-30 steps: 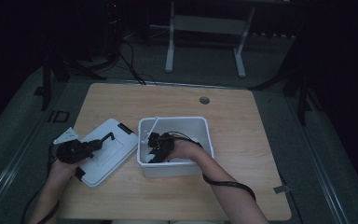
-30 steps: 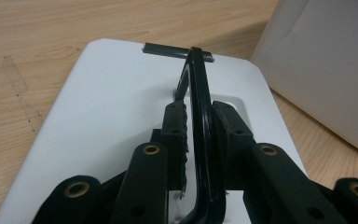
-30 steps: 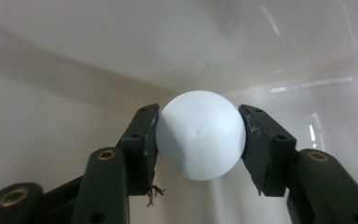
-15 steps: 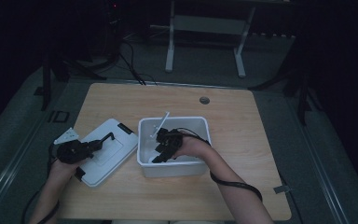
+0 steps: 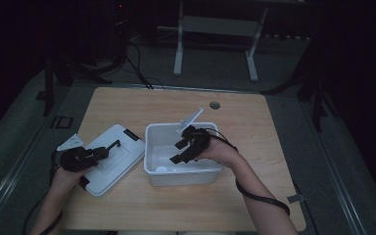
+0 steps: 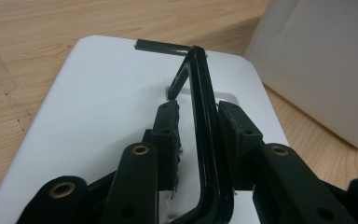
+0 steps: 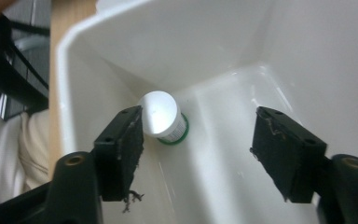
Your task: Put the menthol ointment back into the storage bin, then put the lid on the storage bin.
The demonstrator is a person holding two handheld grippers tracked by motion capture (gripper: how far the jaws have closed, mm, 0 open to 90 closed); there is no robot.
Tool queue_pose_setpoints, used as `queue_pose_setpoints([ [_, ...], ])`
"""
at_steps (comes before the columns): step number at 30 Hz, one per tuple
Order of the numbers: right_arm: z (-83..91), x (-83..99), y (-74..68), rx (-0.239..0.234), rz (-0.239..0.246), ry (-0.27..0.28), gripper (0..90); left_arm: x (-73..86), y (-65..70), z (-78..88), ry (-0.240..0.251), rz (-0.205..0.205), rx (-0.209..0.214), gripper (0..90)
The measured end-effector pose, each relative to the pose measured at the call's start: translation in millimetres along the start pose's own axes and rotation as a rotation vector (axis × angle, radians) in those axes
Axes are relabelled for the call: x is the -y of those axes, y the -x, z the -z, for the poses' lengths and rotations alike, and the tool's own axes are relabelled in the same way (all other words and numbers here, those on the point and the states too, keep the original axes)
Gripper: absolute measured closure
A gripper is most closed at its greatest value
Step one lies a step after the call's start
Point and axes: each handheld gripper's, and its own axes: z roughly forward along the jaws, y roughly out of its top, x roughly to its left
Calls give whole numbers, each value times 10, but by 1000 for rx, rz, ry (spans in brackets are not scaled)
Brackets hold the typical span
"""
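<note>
From the high view, your left gripper [image 5: 108, 147] rests on the white lid [image 5: 108, 159] near the tabletop's left front edge, while your right gripper [image 5: 183, 147] hovers in the white bin [image 5: 152, 147] beside it.

In the left gripper view, the pads sit either side of the lid's black handle [image 6: 204, 112]; whether they press it, you cannot tell. It looks thin, stiff and slick, so take it mid-bar.

In the right gripper view, your jaws have just been opening, nothing between them. The small bottle [image 7: 161, 114] lies in the bin's corner; it is likely light and prone to roll, so grip across its body.
</note>
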Motion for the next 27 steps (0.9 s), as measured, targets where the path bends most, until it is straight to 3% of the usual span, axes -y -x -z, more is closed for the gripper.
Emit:
queue_pose_setpoints([
  [5, 395, 232, -66, 48, -47, 102, 193, -52, -27, 0, -18, 9, -51, 819],
  [9, 676, 473, -120, 100, -87, 169, 158, -89, -53, -4, -32, 14, -58, 824],
  [14, 1034, 878, -186, 179, -156, 236, 153, -188, -97, 7, -47, 16, -60, 723],
  [16, 1117, 1016, -215, 205, -180, 253, 153, -249, -118, 5, -74, 21, -59, 676],
  [21, 1221, 1382, -254, 240, -246, 289, 157, -417, -101, -22, -178, -18, -57, 649],
  [23, 1214, 1498, -258, 241, -270, 303, 157, -479, -83, -40, -209, -38, -81, 619],
  [27, 1163, 1668, -267, 229, -302, 320, 159, -590, -70, -90, -321, -67, -77, 608],
])
